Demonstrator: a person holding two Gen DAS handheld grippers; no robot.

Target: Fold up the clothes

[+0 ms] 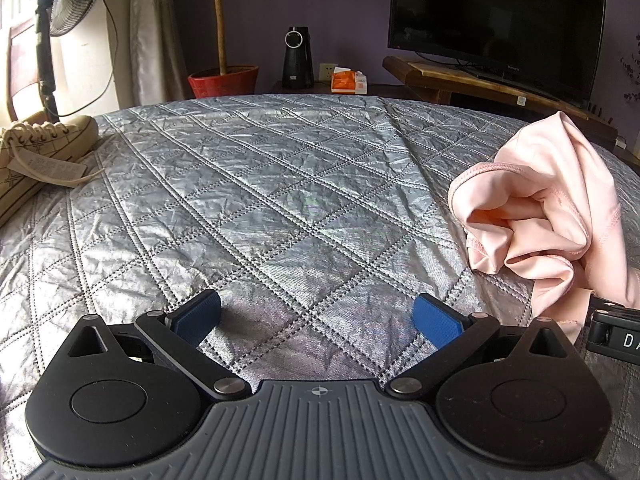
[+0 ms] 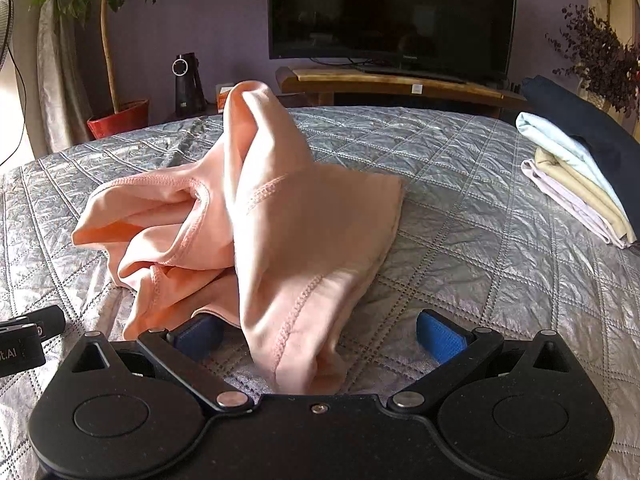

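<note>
A: The pink garment (image 2: 256, 216) lay in a crumpled heap on the quilted bedspread (image 2: 460, 208), and the right gripper (image 2: 320, 336) sat right at its near end. Fingers were spread wide, and a lobe of cloth was drooping down between them.

B: Pinching it?

A: No. Neither blue pad (image 2: 440, 340) was pressed on the fabric; the cloth just lay in the gap. I'd judge the tool was placed there to take that near hem once it closed.

B: And the left gripper (image 1: 318, 320)?

A: Also spread, nothing between its pads, only bare quilt ahead of it. The garment was off to its right, well forward of the right pad, bunched with a stitched edge (image 1: 480, 170) curling toward the tool.

B: So why hold off there?

A: My guess: it was waiting on open ground, ready to reach across for a second corner so the two could pull the piece flat.

B: Room to spread it?

A: Plenty ahead of the left tool and to its left, a wide clear stretch of quilt. Far left, a pair of sneakers (image 1: 44, 148) sat at the bed's edge, so the cloth shouldn't swing that far. To the right of the right tool, a stack of folded clothes (image 2: 576, 184) lay near the other edge, well apart from the heap.

B: Any usable edges?

A: A seam (image 2: 296, 308) ran just ahead of the right gripper; the rest was folded under, hard to read.
</note>
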